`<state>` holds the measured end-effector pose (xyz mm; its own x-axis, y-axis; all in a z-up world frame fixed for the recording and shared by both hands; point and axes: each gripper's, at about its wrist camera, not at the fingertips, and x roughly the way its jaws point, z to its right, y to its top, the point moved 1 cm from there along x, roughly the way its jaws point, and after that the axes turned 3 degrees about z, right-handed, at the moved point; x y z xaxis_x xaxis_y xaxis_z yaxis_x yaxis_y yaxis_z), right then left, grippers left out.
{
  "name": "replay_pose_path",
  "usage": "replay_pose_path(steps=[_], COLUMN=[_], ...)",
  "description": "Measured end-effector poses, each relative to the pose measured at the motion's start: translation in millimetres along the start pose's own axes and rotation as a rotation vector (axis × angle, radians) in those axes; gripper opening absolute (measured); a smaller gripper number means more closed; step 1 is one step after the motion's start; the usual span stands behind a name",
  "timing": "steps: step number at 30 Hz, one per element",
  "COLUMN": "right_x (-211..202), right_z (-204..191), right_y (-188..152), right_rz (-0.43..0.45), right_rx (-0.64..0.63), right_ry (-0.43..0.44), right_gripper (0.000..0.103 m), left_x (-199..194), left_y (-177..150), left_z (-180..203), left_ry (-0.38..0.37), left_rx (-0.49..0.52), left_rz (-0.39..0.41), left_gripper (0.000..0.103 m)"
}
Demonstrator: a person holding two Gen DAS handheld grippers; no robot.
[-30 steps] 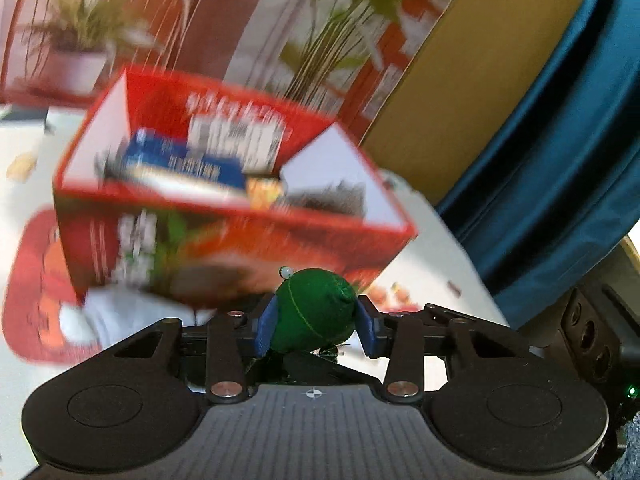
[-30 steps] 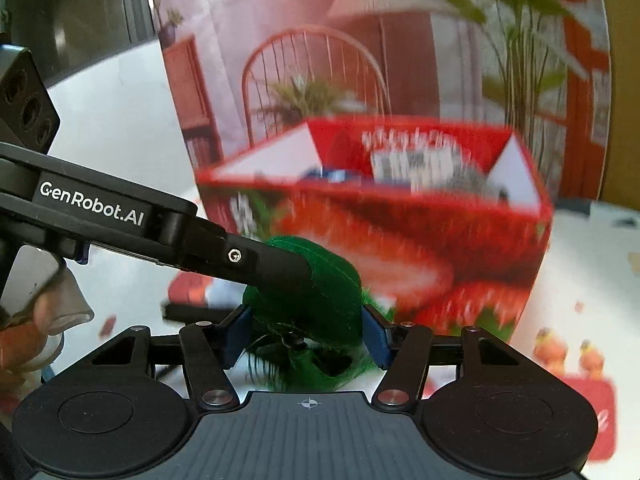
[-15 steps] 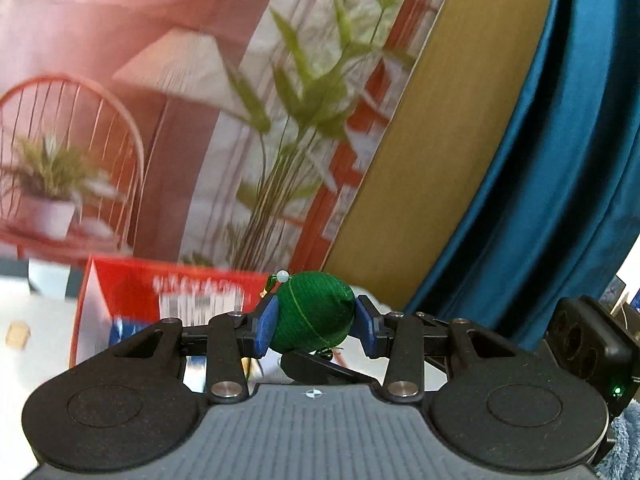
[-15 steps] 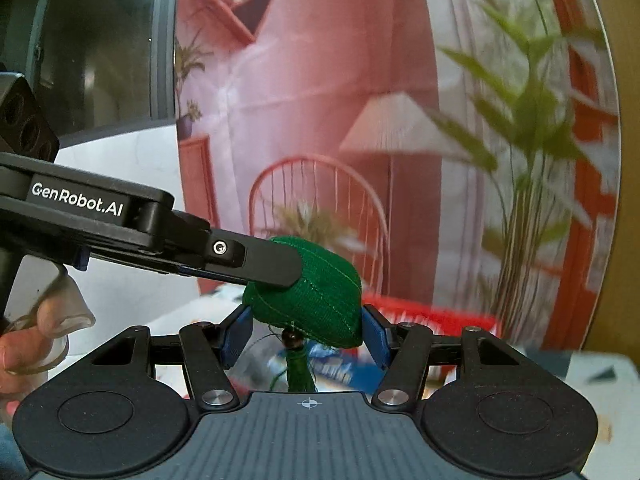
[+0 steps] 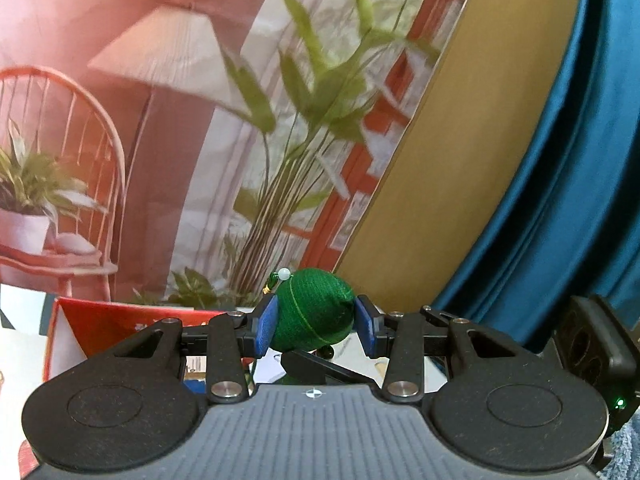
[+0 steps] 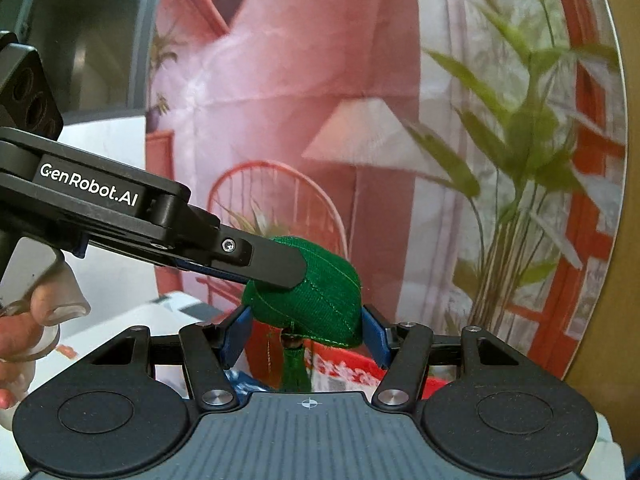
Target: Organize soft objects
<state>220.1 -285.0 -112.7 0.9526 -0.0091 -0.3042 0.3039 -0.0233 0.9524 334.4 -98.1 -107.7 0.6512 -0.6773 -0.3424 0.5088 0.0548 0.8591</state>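
Note:
A green soft sachet (image 5: 314, 310) with a white bead on top and a green tassel (image 6: 295, 368) below is held in the air by both grippers. My left gripper (image 5: 316, 326) is shut on its sides. My right gripper (image 6: 304, 332) is shut on it too; one finger of the left gripper (image 6: 276, 266) lies across its top in the right wrist view. The red strawberry-print box (image 5: 112, 320) is low in both views, also visible in the right wrist view (image 6: 348, 368), below and beyond the sachet.
A printed backdrop (image 5: 200, 120) with a chair, lamp and plants stands behind the box. A blue curtain (image 5: 560, 160) hangs at the right. A gloved hand (image 6: 28, 320) holds the left gripper's handle. A white table surface (image 6: 120, 320) lies below.
Both grippers have lifted the sachet together: the red box has dropped from filling mid-frame to the bottom edge of both views. Both grips stay shut.

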Motion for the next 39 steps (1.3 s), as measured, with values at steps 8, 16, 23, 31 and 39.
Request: replay_pose_path(steps=[8, 16, 23, 31, 39], right_x=[33.6, 47.9, 33.9, -2.9, -50.2], right_z=[29.3, 40.6, 35.3, 6.4, -28.1], right_y=[-34.1, -52.0, -52.7, -54.7, -69.9], right_rz=[-0.116, -0.175, -0.167, -0.127, -0.079], right_rx=[0.049, 0.1, 0.135, 0.15, 0.162], right_ry=[-0.022, -0.088, -0.093, -0.089, -0.093], right_gripper=[0.056, 0.056, 0.056, 0.056, 0.056], left_x=[49.7, 64.5, 38.5, -22.9, -92.9], left_y=[-19.8, -25.3, -23.8, -33.2, -70.9], left_z=[-19.6, -25.9, -29.6, -29.4, -29.1], left_ry=[0.016, 0.062, 0.102, 0.173, 0.248], left_rx=[-0.019, 0.018, 0.042, 0.069, 0.078], left_rz=[-0.1, -0.14, -0.12, -0.081, -0.064], left_gripper=[0.044, 0.044, 0.044, 0.044, 0.044])
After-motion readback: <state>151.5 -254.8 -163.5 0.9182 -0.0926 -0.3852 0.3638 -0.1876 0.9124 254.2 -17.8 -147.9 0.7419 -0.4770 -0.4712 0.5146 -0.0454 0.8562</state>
